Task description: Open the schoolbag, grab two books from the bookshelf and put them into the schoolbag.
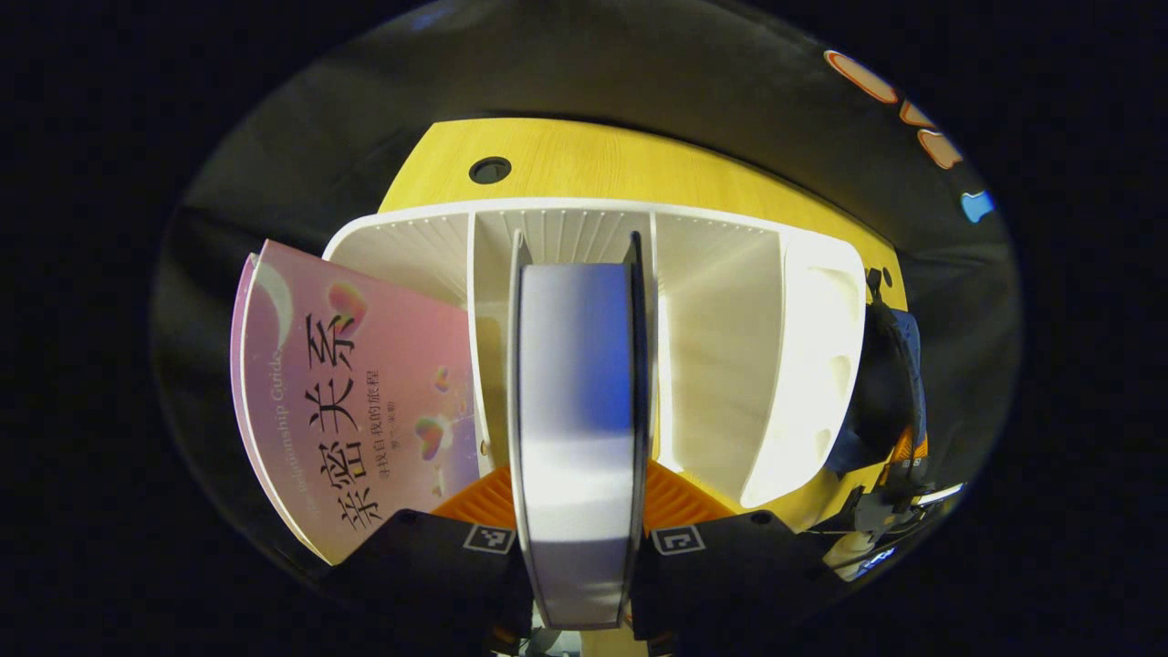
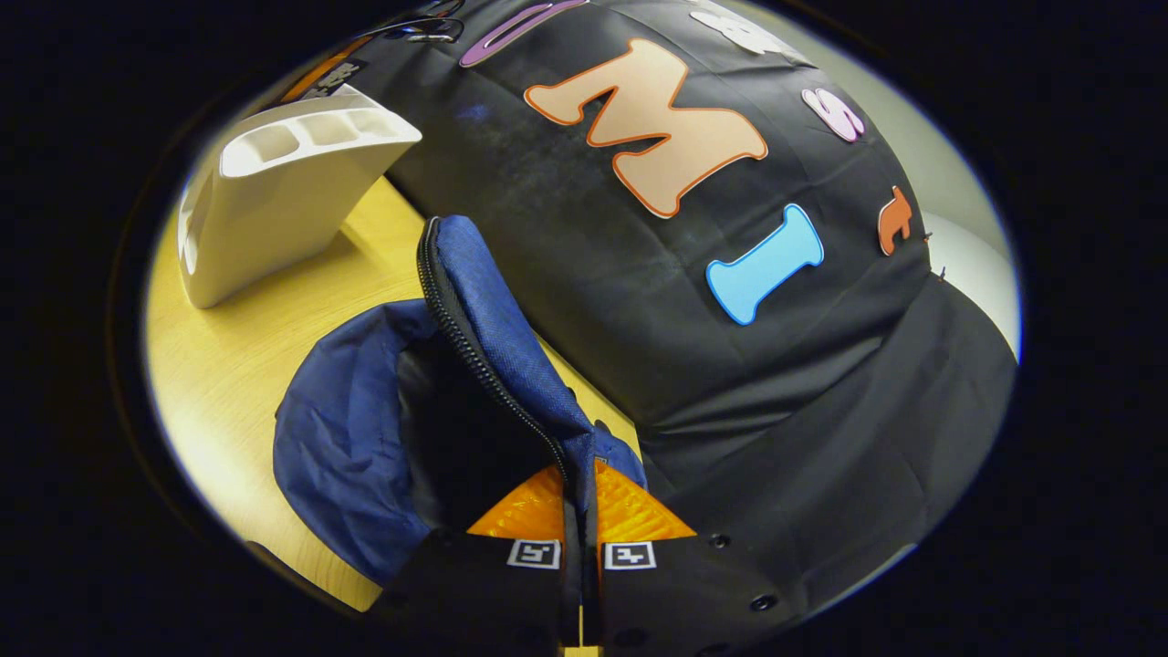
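Here's the book (image 1: 579, 429), spine toward the camera, clamped between the left gripper (image 1: 581, 538) fingers, one on each cover, right in front of the white bookshelf (image 1: 730, 347). It sits in line with the bookshelf's middle slot; whether its far edge rests inside that slot or has cleared it, I cannot tell. Just beside it, on the bookshelf's outer side, a pink book (image 1: 356, 401) leans at a tilt against the bookshelf's end wall.

Over in the right gripper view, the schoolbag (image 2: 365, 438) lies on the wooden table (image 2: 237, 365) near the bookshelf (image 2: 283, 192), and it's open: the zip edge (image 2: 474, 347) stands up with the dark interior gaping beside it. The right gripper (image 2: 581, 525) has its fingers pinched together on that raised zip edge, holding the mouth open. From the left gripper view the schoolbag (image 1: 890, 383) sits just past the bookshelf's far end.

So, the score as I judge it: the opening step looks done, one book is in hand, and no book can be made out in the bag's dark interior. What's left is carrying this one from the bookshelf across into the bag's mouth, then a second book, likely the pink one, to follow. Watch the bag's floppy fabric; the mouth may sag if the right gripper lets go
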Demonstrator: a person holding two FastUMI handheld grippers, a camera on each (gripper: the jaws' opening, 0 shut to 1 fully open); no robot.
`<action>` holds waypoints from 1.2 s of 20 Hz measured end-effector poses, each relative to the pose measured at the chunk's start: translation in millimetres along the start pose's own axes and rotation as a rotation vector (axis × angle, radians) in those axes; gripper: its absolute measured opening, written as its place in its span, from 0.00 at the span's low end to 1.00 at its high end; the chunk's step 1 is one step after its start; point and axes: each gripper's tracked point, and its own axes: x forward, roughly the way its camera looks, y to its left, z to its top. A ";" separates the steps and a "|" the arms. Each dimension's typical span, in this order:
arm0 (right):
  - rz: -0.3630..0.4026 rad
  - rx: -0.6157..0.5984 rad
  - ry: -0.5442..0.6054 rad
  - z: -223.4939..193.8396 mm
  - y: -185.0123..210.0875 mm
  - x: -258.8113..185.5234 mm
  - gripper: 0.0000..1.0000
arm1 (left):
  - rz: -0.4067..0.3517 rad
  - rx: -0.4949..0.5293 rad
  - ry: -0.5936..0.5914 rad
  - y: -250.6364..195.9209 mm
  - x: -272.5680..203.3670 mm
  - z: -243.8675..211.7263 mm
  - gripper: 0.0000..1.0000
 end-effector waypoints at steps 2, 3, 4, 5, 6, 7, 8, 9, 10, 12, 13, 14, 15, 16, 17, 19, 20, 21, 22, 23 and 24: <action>-0.002 0.003 0.003 -1.3 -0.8 -0.3 0.02 | 0.031 -0.008 0.044 5.5 1.6 -5.1 0.39; -0.004 0.006 0.004 -1.4 -0.3 -1.6 0.02 | 0.040 -0.021 0.057 6.9 3.1 -6.0 0.39; -0.006 0.008 0.006 -1.7 -0.8 -1.3 0.04 | 0.043 -0.033 0.064 6.4 4.1 -6.5 0.39; -0.007 0.009 0.007 -2.1 -0.2 -1.1 0.05 | 0.041 -0.033 0.070 5.8 5.0 -7.3 0.39; -0.007 0.010 0.008 -1.1 0.1 -1.2 0.02 | 0.038 -0.030 0.070 5.5 5.9 -8.1 0.39; -0.007 0.007 0.008 -2.6 1.2 -1.6 0.02 | 0.038 -0.025 0.069 4.9 6.2 -7.2 0.39; -0.006 0.004 0.008 -1.9 1.5 -2.0 0.02 | 0.037 -0.026 0.070 4.2 6.0 -7.5 0.39; -0.006 0.002 0.008 -2.9 2.1 -1.8 0.02 | 0.036 -0.028 0.070 3.9 5.3 -7.1 0.39; -0.005 0.001 0.008 -2.1 2.1 -2.6 0.02 | 0.032 -0.034 0.077 2.7 5.3 -8.1 0.39; -0.002 0.001 0.008 -2.7 2.7 -1.7 0.02 | 0.017 -0.048 0.087 -0.2 -0.9 -9.7 0.39; -0.001 0.002 0.008 -3.4 2.8 -1.9 0.02 | 0.016 -0.043 0.084 -0.1 -5.3 -9.8 0.39; -0.002 0.003 0.008 -3.3 2.1 -1.7 0.02 | 0.019 -0.033 0.077 2.0 -8.8 -11.0 0.39; -0.004 0.004 0.009 -2.7 2.5 -1.3 0.02 | 0.024 -0.022 0.069 3.5 -14.1 -12.1 0.39; -0.005 0.007 0.009 -2.1 1.7 -1.1 0.02 | 0.031 -0.009 0.057 4.0 -21.2 -14.0 0.39; -0.007 0.010 0.010 -2.4 0.7 -1.2 0.02 | 0.039 0.005 0.048 5.6 -28.3 -15.4 0.38; -0.002 0.018 0.008 -2.8 0.4 -1.0 0.04 | 0.053 0.023 0.034 8.1 -43.5 -20.3 0.39; 0.001 0.020 0.005 -1.5 1.2 -0.3 0.02 | 0.059 0.023 0.027 9.6 -51.6 -23.7 0.39; 0.004 0.021 0.003 -3.2 0.7 0.1 0.02 | 0.062 0.013 0.016 10.9 -58.8 -25.6 0.39; 0.007 0.025 0.000 -2.1 0.2 -0.6 0.02 | 0.064 -0.009 0.006 12.0 -66.6 -28.4 0.39; 0.010 0.029 -0.003 -3.8 -0.8 -1.3 0.02 | 0.059 -0.031 -0.003 11.1 -75.4 -31.2 0.39; 0.012 0.034 -0.004 -4.1 -0.9 -1.5 0.02 | 0.051 -0.049 -0.010 8.5 -84.9 -34.5 0.39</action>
